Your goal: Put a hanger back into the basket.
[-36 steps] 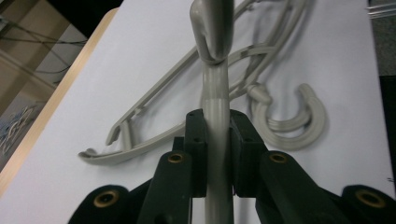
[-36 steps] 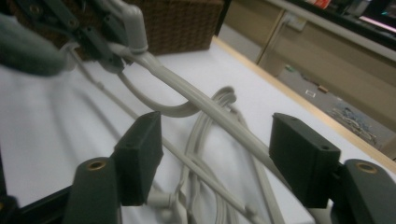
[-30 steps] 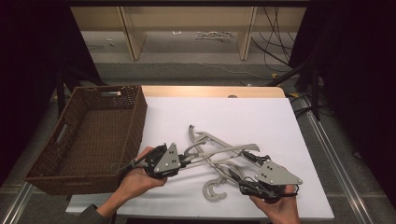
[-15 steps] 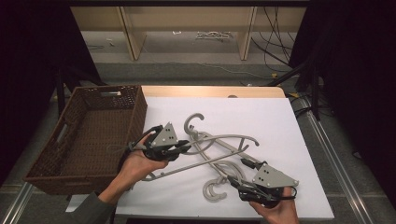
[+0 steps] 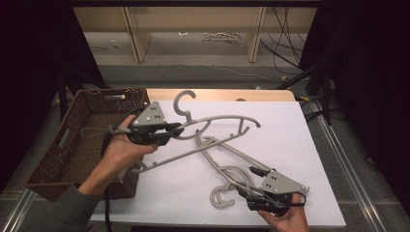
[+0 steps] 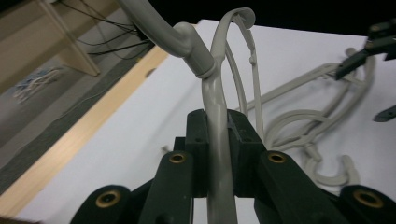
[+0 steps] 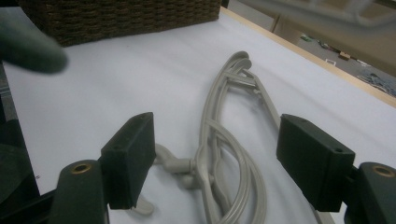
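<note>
In the high view my left gripper (image 5: 175, 130) is shut on a grey plastic hanger (image 5: 220, 119) just below its hook and holds it tilted above the white table sheet (image 5: 290, 130). The left gripper view shows the jaws (image 6: 218, 133) clamped on that hanger's stem (image 6: 215, 88). A few more grey hangers (image 5: 227, 162) lie tangled on the sheet. My right gripper (image 5: 249, 185) rests low at the front right, open, its jaws either side of the lying hangers' hook ends. In the right gripper view the jaws (image 7: 219, 161) stand wide apart around those hangers (image 7: 233, 79).
A dark wicker basket (image 5: 110, 92) stands at the table's left, next to my left hand; its wall (image 7: 116, 14) also shows in the right gripper view. A wooden table edge (image 5: 217, 94) runs along the back, with shelving and cables on the floor beyond.
My left gripper has lifted the hanger off the pile and carried it up and toward the back. The right gripper has stayed near the front right, open.
</note>
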Tool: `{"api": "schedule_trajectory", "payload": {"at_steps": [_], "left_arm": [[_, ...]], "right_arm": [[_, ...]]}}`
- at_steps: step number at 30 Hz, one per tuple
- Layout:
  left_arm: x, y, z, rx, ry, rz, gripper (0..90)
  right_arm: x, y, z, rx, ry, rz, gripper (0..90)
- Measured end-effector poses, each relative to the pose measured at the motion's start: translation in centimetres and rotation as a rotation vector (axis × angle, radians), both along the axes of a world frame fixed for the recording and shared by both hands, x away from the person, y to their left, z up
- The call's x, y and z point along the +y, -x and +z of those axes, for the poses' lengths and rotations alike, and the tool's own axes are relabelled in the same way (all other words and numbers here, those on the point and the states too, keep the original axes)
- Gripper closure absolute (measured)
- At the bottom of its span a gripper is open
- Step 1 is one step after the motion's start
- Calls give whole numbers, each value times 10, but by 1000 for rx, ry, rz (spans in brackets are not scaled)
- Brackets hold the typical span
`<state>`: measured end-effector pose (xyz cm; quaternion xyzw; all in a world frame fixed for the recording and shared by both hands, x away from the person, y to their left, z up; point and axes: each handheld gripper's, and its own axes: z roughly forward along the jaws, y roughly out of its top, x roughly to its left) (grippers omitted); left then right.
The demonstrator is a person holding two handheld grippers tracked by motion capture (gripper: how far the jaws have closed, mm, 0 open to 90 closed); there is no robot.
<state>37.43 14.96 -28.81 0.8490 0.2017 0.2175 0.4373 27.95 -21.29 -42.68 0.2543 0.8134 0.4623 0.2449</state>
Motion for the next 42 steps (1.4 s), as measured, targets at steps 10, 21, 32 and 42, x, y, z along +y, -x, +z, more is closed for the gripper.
{"api": "schedule_trajectory", "payload": {"at_steps": [10,21,32,42], "left_arm": [[81,-12,16,-55,1,195,804],[149,-24,-1,-40,44,337,805],[197,-12,-4,-103,7,411,806],[233,-18,-19,-123,4,444,806]], "right_arm": [[0,0,-1,9,10,0,293],[1,-1,-3,18,19,3,293],[1,-2,-5,17,15,-1,293],[2,-2,-5,27,18,1,292]]}}
